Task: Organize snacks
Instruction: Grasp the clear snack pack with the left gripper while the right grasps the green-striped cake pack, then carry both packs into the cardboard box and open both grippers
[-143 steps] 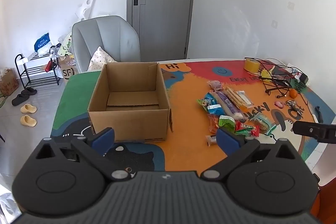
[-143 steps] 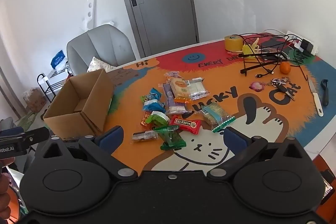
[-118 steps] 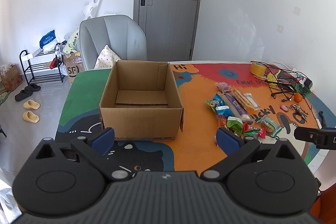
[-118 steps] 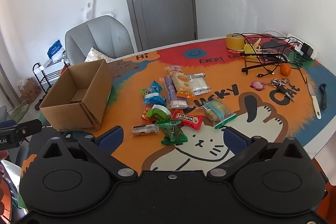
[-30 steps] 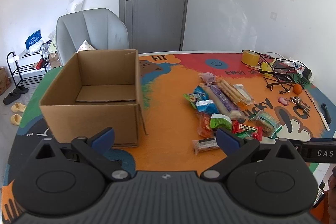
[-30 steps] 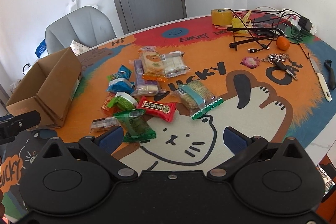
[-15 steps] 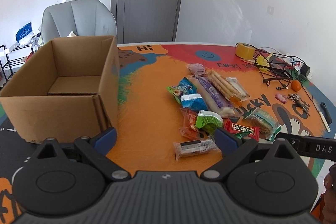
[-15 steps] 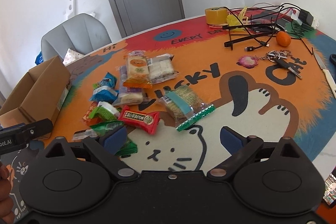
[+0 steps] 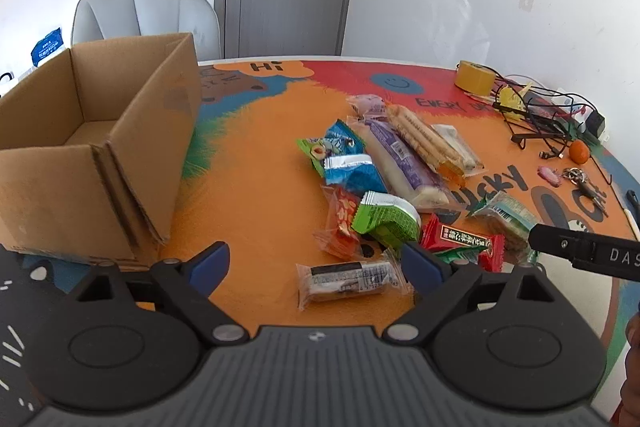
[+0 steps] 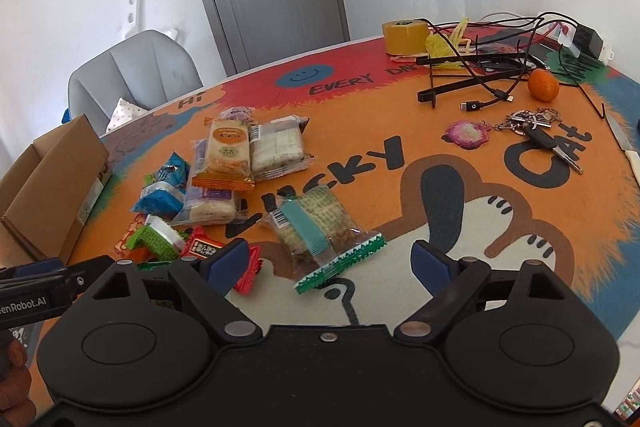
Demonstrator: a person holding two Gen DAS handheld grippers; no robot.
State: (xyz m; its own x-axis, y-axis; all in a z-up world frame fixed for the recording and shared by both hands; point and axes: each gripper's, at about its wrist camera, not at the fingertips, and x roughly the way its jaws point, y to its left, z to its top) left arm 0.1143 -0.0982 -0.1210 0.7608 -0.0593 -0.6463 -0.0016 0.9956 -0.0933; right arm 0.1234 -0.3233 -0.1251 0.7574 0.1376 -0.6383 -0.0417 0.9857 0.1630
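Between the left tool's (image 9: 316, 265) prongs: brown snack bar (image 9: 347, 281).

Both grippers have come down and forward toward the snack pile over the last seconds. The left gripper (image 9: 314, 263), once facing the cardboard box (image 9: 96, 147) head-on, has swung right, so the box now sits off to its left and the clear-wrapped bar (image 9: 348, 279) lies between its wide-spread jaws. The right gripper (image 10: 328, 261) has closed in on the teal-striped cracker pack (image 10: 320, 231), jaws equally wide
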